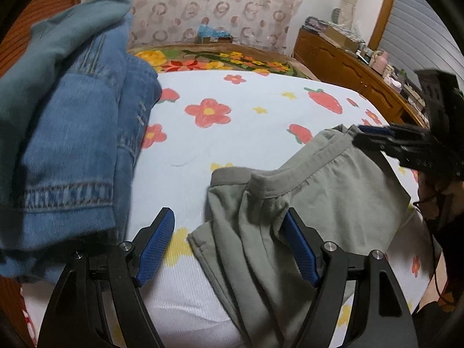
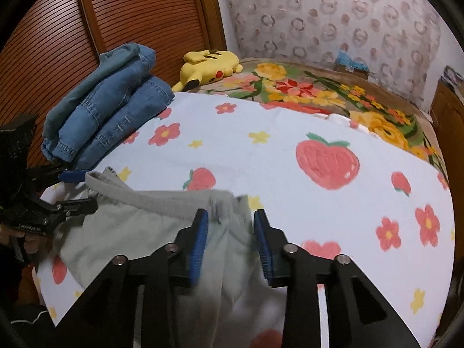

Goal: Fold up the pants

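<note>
Grey pants (image 2: 139, 232) — floral bedsheet (image 2: 261, 159)

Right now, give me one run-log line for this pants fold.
stage: waistband end being handled | grey pants: on strawberry-print sheet | left hand-held gripper: open | right hand-held gripper: open astride waistband

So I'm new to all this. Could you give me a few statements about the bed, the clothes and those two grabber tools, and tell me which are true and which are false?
1. The grey pants lie on a white bedsheet printed with flowers and strawberries. True.
2. The folded jeans sit on top of the grey pants. False: they are stacked apart, near the bed's far corner.
3. The left gripper is clamped shut. False: its jaws stand wide open, with grey fabric between them.
4. A yellow plush toy lies beyond the jeans. True.
5. The right gripper is near the pants' waistband. True.
</note>
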Available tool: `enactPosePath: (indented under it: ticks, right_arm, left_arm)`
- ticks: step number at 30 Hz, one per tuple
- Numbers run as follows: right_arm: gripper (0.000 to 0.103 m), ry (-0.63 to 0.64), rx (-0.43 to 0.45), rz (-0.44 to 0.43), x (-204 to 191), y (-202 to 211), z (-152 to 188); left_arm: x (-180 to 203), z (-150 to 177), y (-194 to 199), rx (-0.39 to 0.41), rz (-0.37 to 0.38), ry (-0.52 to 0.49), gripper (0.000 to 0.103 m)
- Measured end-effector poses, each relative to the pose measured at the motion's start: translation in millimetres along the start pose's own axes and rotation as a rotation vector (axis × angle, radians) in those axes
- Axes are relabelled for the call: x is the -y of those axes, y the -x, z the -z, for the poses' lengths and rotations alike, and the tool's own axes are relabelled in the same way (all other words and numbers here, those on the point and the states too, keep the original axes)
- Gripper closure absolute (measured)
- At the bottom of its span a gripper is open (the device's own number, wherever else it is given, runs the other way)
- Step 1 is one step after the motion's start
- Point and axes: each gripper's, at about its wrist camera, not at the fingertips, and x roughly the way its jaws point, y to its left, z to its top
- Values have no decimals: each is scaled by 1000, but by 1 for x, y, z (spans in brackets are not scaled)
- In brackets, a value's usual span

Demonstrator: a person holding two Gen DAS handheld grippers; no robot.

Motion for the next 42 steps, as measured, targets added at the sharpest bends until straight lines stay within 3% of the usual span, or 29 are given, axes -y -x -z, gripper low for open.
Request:
enactPosePath:
  ticks: [14,18,25,28,32,36,38,42]
  right_arm:
    - [59,-3,-37,44,-2,2,10]
    - [51,-8,-44,50,2,-4,12]
    - [49,-22,-18,48,3,-4,16]
    - [49,-30,-13,43,4,-3,17]
    - [50,-33,-17,0,3,-2,18]
    - [76,-30,-26,-61,2,-4,18]
    - [83,-31,-32,-86,3,-5,17]
    - [91,-8,-34,-98,2,-4,13]
  left_arm:
    - [9,5,-8,0,-86,-19,22]
    - [11,3,-10,-9,-105,-25,21]
    - [10,2,-11,0,-96,-13,21]
    - [6,3,-7,13,-38,14,22]
    - [6,2,-5,8,6,23,42]
    - [10,2,-4,6,40,15,67]
    - [11,3,-4,4,74,18,80]
    - [18,3,2,19,94,-3,83]
